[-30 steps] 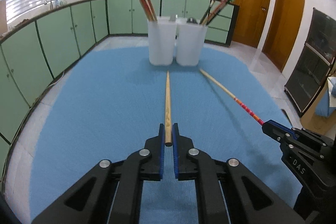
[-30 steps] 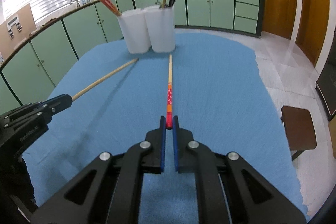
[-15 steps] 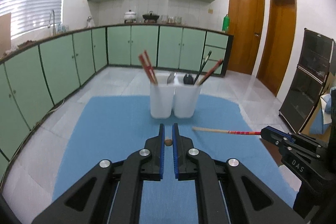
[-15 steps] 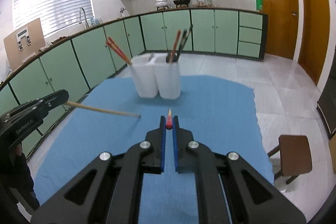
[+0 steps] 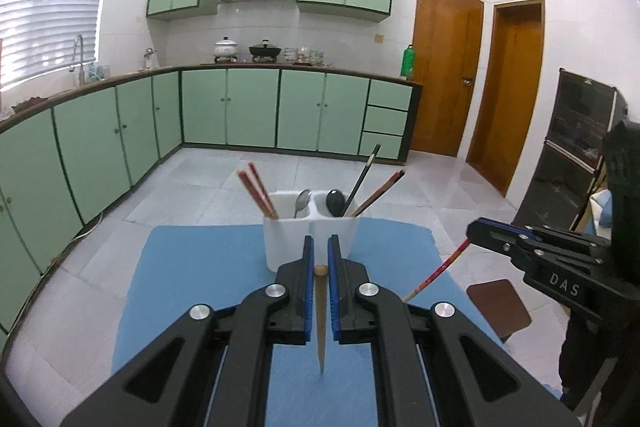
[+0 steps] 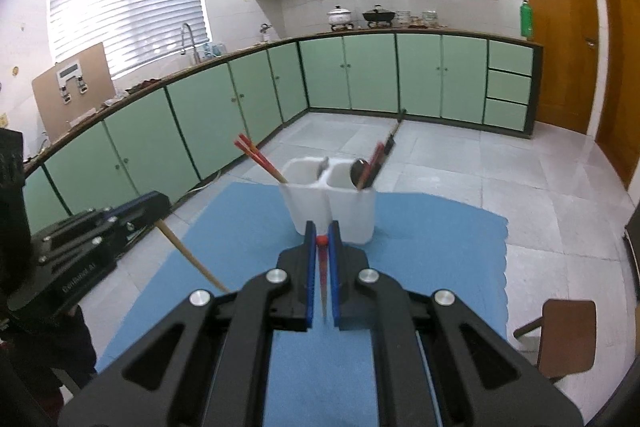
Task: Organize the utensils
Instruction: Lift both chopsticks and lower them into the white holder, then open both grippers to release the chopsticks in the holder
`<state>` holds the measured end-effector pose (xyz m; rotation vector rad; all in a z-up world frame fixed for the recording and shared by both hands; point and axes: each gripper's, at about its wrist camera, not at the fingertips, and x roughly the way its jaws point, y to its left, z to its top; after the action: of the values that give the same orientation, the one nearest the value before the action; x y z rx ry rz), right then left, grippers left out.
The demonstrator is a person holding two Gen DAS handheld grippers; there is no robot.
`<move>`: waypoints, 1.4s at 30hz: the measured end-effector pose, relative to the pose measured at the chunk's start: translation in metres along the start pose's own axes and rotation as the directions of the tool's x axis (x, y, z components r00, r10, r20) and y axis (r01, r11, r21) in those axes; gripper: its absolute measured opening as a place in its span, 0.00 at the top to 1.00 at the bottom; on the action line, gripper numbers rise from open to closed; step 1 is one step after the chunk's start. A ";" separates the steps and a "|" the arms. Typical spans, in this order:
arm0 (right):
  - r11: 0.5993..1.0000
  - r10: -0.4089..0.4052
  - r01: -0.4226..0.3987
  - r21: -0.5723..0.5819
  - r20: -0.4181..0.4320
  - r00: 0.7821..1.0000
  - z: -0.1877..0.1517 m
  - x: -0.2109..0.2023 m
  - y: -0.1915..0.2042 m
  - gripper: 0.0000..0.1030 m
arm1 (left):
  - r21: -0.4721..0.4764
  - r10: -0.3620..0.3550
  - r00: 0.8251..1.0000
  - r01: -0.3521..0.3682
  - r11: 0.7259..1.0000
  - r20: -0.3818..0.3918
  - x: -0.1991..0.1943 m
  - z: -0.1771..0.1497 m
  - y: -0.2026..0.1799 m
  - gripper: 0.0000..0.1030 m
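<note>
My left gripper is shut on a plain wooden chopstick, which hangs tip down above the blue mat. My right gripper is shut on a red patterned chopstick, also tip down. Each gripper shows in the other's view, the right gripper with its red chopstick, the left gripper with its wooden chopstick. Two joined white holders stand ahead on the mat, also in the right wrist view. They hold red chopsticks, spoons and dark chopsticks.
The mat covers a table with tiled floor beyond. A brown stool stands to the right of the table, also seen in the left wrist view. Green cabinets line the far walls.
Both grippers have lifted and tilted their chopsticks from lying flat on the mat to hanging tip down. The holders now sit lower in both views.
</note>
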<state>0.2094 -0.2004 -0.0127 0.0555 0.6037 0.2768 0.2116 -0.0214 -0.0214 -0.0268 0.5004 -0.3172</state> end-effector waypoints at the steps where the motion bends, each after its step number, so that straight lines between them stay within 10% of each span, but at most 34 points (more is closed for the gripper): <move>1: 1.000 0.009 -0.009 -0.005 0.005 1.000 0.008 -0.002 0.000 0.95 | 0.003 -0.005 1.000 0.005 1.000 0.005 -0.002 0.002 0.000 0.94; 23: 0.997 0.025 -0.009 -0.083 0.192 0.981 0.190 0.026 -0.018 0.95 | 0.102 0.006 0.959 -0.036 0.994 0.284 0.049 0.161 -0.010 0.94; 42: 0.998 -0.026 0.028 -0.053 0.043 0.999 0.147 0.152 -0.041 0.95 | 0.062 0.077 0.983 -0.089 0.994 0.167 0.173 0.125 0.023 0.93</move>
<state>0.4222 -0.1941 0.0194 0.0016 0.5542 0.2646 0.4212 -0.0590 0.0050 0.0354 0.3259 -0.2481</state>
